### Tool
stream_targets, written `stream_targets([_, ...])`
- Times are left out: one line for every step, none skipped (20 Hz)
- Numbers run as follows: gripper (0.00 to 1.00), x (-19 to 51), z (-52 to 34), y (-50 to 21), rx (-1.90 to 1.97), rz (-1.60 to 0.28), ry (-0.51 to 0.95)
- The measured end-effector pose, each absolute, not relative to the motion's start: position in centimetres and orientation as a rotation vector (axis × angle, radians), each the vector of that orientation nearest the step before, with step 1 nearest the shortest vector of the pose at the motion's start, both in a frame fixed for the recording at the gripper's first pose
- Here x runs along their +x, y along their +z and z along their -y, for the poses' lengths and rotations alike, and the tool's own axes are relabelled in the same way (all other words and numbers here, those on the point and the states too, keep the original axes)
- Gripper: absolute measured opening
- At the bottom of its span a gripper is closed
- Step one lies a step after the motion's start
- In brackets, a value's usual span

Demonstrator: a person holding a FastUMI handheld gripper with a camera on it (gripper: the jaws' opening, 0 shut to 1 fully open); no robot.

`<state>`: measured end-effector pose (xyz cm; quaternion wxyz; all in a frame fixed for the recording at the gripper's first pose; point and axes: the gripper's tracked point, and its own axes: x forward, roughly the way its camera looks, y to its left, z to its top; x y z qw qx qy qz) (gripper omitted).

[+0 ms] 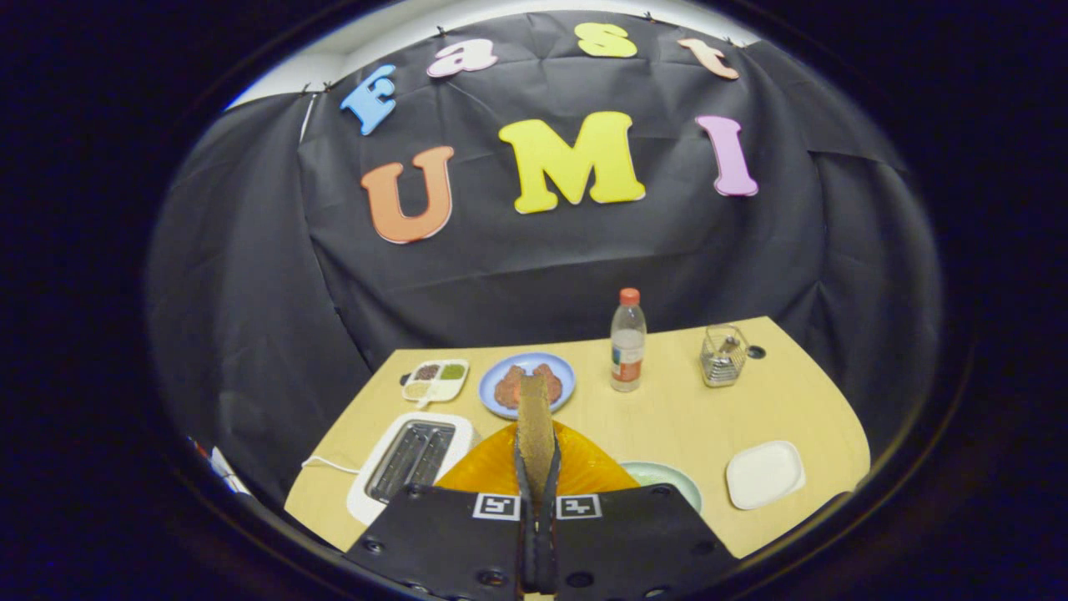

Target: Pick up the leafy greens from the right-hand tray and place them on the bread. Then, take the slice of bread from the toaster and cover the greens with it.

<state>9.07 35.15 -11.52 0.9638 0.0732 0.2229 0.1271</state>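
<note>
My gripper is shut on a brown slice of bread, which stands upright and edge-on between the two fingers. It hangs above an orange plate that lies just ahead of the fingers; the gripper body hides what lies on the plate's near part. The white toaster stands to the left of the orange plate, with both slots dark and nothing sticking out of them. A pale green plate peeks out to the right of the fingers.
Beyond the bread lies a blue plate with reddish-brown pieces. A divided condiment tray sits beyond the toaster. A red-capped bottle and a wire basket stand farther back. A white square tray lies on the wooden table.
</note>
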Motion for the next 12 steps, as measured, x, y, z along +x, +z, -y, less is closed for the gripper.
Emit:
stream_targets([0.01,9.0,-34.8,-12.7,0.153,-0.471,0.253])
stream_targets([0.01,9.0,-34.5,-13.8,0.154,-0.488,0.254])
stream_targets([0.01,9.0,-34.5,-15.0,0.154,-0.504,0.26])
stream_targets([0.01,8.9,-34.4,-16.1,0.152,-0.522,0.266])
stream_targets([0.01,9.0,-34.5,-17.0,0.152,-0.535,0.27])
stream_targets([0.01,9.0,-34.4,-18.0,0.152,-0.549,0.269])
stream_targets([0.01,9.1,-34.3,-19.0,0.149,-0.564,0.267])
stream_targets([0.01,9.1,-34.1,-19.9,0.151,-0.579,0.269])
stream_targets([0.01,9.1,-34.2,-20.6,0.154,-0.59,0.275])
stream_targets([0.01,8.9,-34.3,-21.4,0.157,-0.602,0.29])
stream_targets([0.01,9.1,-34.3,-22.0,0.154,-0.606,0.299])
stream_targets([0.01,9.2,-34.2,-22.6,0.144,-0.607,0.305])
